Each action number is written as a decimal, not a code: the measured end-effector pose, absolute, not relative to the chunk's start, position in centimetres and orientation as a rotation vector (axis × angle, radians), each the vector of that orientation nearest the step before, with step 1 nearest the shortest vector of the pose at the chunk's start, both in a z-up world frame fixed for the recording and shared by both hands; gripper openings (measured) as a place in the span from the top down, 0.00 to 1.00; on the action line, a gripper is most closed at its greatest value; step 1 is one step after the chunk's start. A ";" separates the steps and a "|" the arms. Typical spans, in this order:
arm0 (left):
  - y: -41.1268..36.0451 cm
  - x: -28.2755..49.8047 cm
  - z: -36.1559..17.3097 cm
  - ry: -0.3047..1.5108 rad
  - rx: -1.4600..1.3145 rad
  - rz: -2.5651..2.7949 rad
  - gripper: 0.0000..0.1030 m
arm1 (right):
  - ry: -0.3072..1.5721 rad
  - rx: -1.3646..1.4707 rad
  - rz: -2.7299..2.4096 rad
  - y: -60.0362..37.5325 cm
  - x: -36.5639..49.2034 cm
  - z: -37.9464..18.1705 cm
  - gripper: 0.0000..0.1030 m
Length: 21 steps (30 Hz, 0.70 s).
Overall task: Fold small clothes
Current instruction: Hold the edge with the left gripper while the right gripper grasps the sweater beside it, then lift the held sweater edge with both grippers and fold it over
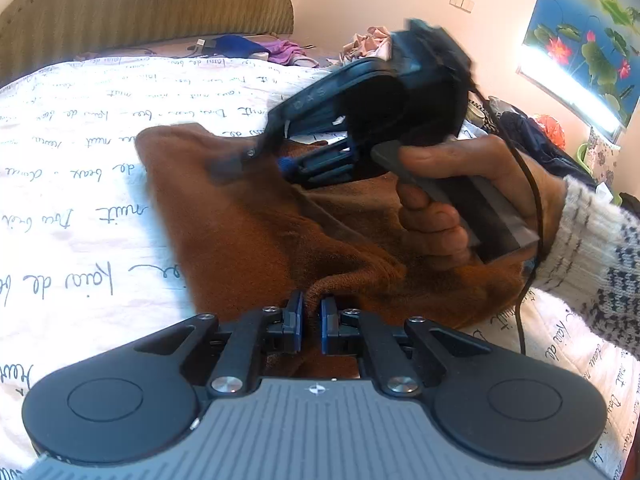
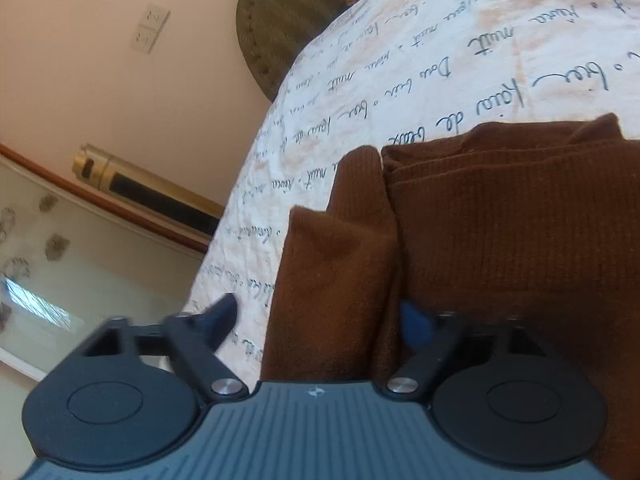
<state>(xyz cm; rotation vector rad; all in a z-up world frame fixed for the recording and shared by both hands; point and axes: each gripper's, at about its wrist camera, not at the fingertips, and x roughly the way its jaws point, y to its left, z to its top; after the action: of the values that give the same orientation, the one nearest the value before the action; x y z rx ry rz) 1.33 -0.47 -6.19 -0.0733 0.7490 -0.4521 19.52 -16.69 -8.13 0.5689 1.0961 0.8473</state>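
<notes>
A small brown knit garment (image 1: 256, 220) lies on the white bedspread with black script (image 1: 72, 160). My left gripper (image 1: 311, 320) is shut on a fold of the garment's near edge. My right gripper (image 1: 260, 164), held in a hand, is over the garment's far part with its fingers spread. In the right wrist view the right gripper (image 2: 320, 320) is open, and a fold of the brown garment (image 2: 500, 220) lies between its fingers; the right finger (image 2: 416, 320) is partly hidden by cloth.
A padded olive headboard (image 1: 140, 4) stands at the back. Blue and purple clothes (image 1: 256, 48) and a pink heap (image 1: 368, 40) lie at the bed's far edge. A lotus picture (image 1: 588, 32) hangs on the right. A gold-and-black cylinder (image 2: 136, 184) stands beside the bed.
</notes>
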 end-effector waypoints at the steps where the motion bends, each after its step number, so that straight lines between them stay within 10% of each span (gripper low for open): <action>1: -0.5 1.2 -6.0 0.739 -0.075 -0.464 0.92 | 1.059 0.545 0.836 -16.6 19.1 -7.4 0.91; 11: -4.2 0.8 -1.9 0.655 -0.017 -0.652 0.93 | 0.850 0.414 0.761 -22.9 14.5 2.2 0.91; 21: -13.5 2.2 -3.3 0.714 0.102 -0.846 0.93 | 0.859 0.482 0.552 -35.1 11.5 -1.4 0.91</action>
<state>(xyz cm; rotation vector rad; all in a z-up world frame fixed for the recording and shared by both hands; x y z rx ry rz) 2.17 -13.47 -3.31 0.1017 0.7138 -0.8461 11.46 -35.14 -1.45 0.4819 0.8592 0.5523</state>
